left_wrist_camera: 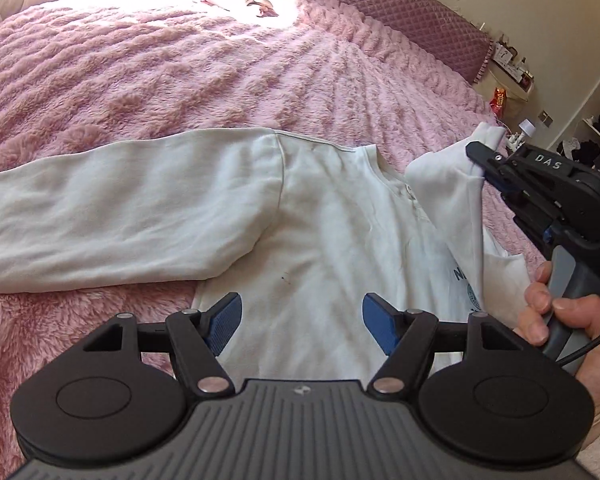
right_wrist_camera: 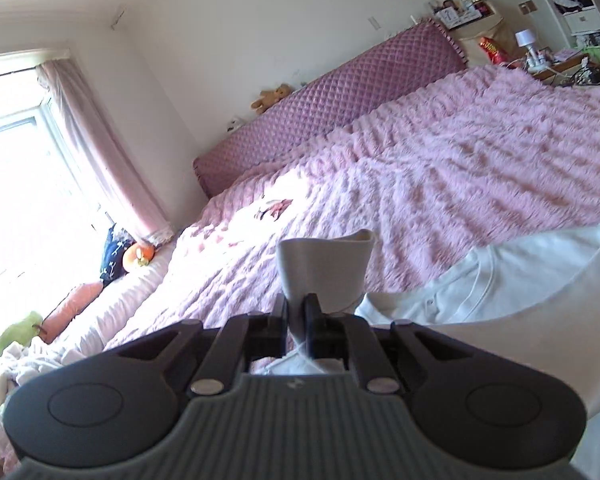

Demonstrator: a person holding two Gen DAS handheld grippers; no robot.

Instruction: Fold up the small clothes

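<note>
While spread front-up across the pink fluffy bedspread point(left_wrist_camera: 228, 80), the white sweatshirt point(left_wrist_camera: 324, 216) serves as the landmark for all else listed.

- Sweatshirt: body flat on the bed; one sleeve point(left_wrist_camera: 112, 208) stretched out flat to the left of the body; the other sleeve lifted off the bed at the body's right side, its cuff point(right_wrist_camera: 324, 258) raised above the neckline.
- Right gripper point(left_wrist_camera: 478, 160): at the sweatshirt's right edge, jaws closed tight on the raised sleeve just behind the cuff, cloth pinched between them; a hand point(left_wrist_camera: 556, 312) grips its handle.
- Left gripper point(left_wrist_camera: 302, 320): over the sweatshirt's lower body, jaws wide apart, nothing between the blue pads point(left_wrist_camera: 224, 320).
- Quilted purple headboard point(right_wrist_camera: 340, 112): beyond the sweatshirt's collar, along the far wall.
- Small teddy bear point(right_wrist_camera: 270, 97): atop that headboard.
- Curtained window point(right_wrist_camera: 28, 168): far left of the sweatshirt.
</note>
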